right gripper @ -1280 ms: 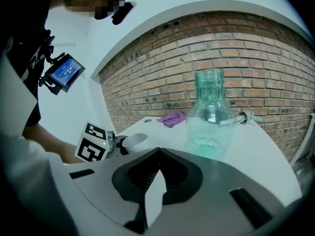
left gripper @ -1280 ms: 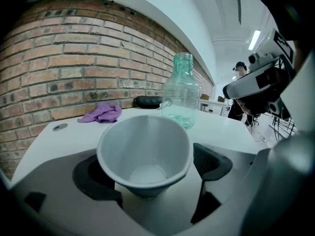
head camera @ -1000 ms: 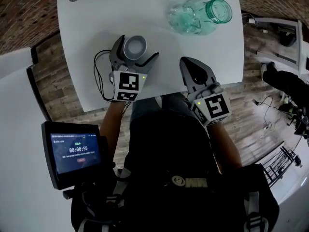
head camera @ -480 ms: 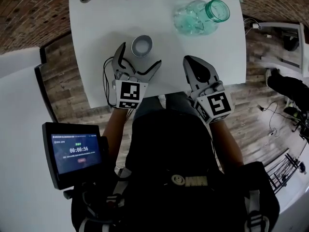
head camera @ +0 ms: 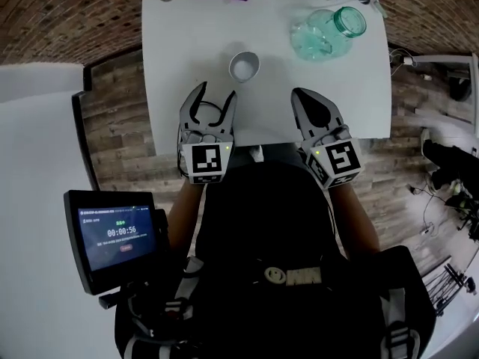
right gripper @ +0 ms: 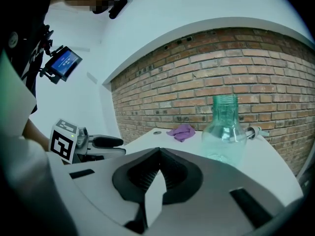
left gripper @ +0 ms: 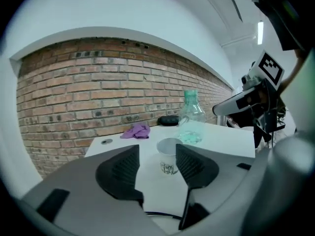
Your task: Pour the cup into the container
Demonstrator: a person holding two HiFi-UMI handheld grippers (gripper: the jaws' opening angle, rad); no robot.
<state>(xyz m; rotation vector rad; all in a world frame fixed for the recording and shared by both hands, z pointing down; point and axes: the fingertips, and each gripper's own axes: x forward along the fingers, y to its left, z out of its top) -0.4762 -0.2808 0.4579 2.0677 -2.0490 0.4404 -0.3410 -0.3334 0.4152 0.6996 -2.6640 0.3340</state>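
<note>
The small white cup (head camera: 244, 66) stands upright mid-bench, clear of the left gripper (head camera: 216, 91), whose jaws have just been closing to half-open with nothing between them. The right gripper's (head camera: 300, 94) jaws are together, empty. The green-tinted glass bottle (head camera: 329, 28) stands open-mouthed near the white bench's (head camera: 172, 66) far right corner, probably to receive the pour. The cup's dark print is unreadable. The small timer screen (head camera: 118, 234) reads 00:00:56.
</note>
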